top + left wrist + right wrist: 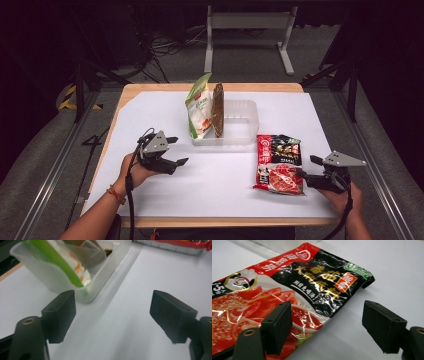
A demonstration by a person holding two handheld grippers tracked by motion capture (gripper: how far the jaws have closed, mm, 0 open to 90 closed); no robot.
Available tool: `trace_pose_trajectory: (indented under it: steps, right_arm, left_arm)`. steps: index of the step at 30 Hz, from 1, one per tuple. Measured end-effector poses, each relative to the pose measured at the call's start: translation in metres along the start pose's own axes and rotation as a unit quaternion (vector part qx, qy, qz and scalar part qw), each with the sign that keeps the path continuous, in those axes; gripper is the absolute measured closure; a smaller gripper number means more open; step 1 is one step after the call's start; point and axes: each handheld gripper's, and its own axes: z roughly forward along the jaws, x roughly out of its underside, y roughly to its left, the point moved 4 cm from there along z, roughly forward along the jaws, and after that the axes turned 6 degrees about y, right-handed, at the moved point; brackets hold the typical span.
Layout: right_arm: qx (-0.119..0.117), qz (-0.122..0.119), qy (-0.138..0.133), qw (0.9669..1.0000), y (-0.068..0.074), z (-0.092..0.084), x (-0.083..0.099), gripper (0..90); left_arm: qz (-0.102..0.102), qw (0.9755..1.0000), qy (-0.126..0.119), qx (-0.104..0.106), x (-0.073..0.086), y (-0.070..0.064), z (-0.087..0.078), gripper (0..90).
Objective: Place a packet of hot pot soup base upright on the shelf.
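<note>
Your right tool (306, 167) sat open at the red soup-base packet's (278, 164) edge; your left tool (176, 150) hung open, empty, near the plastic tub (240, 125).

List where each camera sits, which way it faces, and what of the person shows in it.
High view: above the person's side, looking forward and down on the table; both forearms, left gripper and right gripper show.
Left gripper view: rides that gripper, looking along its open black jaws at the clear tub with the green packet.
Right gripper view: rides that gripper, its open jaws astride an edge of the red soup-base packet.
Shared: the red packet's edge also appears in the left gripper view.
</note>
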Motion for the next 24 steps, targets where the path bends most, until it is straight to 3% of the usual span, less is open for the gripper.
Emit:
trace_pose_trajectory:
  steps: [5, 12, 20, 24]
  right_arm:
    - [-0.013, -0.003, 0.009, 0.9999, 0.004, 0.004, -0.002, 23.4]
    - [-0.022, 0.011, 0.011, 0.9996, 0.003, 0.003, 0.0, 19.6]
    - [-0.03, 0.011, 0.011, 0.9994, 0.003, 0.003, -0.001, 16.3]
    - [-0.034, 0.006, 0.013, 0.9993, 0.005, 0.002, -0.001, 14.7]
  left_arm:
    - [-0.008, 0.9999, 0.001, -0.009, 0.017, 0.004, -0.008, 18.7]
    - [-0.027, 0.9992, 0.015, -0.025, 0.041, 0.008, -0.015, 16.4]
    - [-0.036, 0.999, 0.013, -0.024, 0.048, 0.009, -0.016, 15.3]
    - [-0.035, 0.9991, 0.001, -0.022, 0.046, 0.006, -0.019, 15.2]
